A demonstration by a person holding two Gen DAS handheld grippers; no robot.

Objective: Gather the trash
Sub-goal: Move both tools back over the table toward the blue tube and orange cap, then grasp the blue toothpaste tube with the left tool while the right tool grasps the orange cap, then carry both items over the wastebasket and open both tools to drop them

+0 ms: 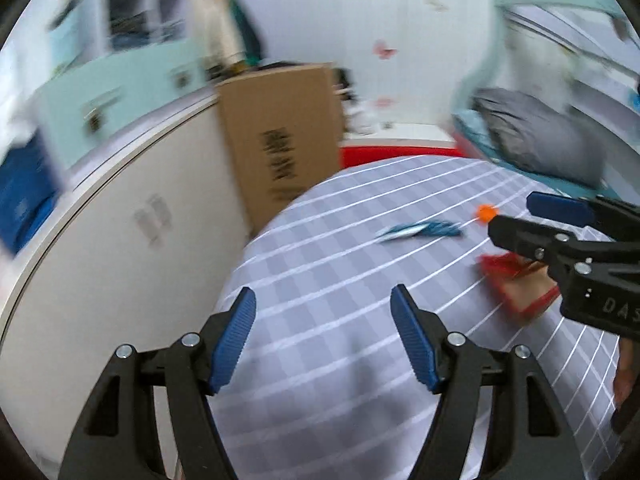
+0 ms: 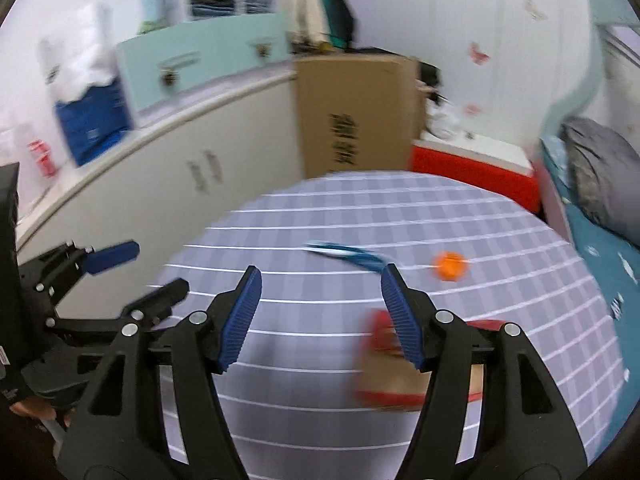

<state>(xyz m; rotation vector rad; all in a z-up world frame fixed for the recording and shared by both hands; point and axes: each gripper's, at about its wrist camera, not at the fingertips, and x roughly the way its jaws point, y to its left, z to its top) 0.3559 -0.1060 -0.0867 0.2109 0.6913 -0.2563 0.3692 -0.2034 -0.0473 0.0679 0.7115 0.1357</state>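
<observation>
Three scraps (image 2: 452,266) beyond both empty tongs (image 2: 320,312)

Round table (image 2: 280,360) under grey-lilac checked cloth with white lines. On it: blue wrapper (image 2: 352,257) toward the far side, small orange cap-like object (image 2: 451,266) near it, red-and-brown flat carton (image 2: 384,376) nearer.

Grey checked tablecloth (image 2: 400,216) bears a blue wrapper (image 2: 352,257), orange cap (image 2: 451,265), red carton (image 2: 384,364).

White walls (image 2: 420,8); mint dresser (image 2: 200,60); cardboard box (image 2: 352,116); checked tablecloth (image 2: 320,216); grey pillow (image 1: 536,136).
</observation>
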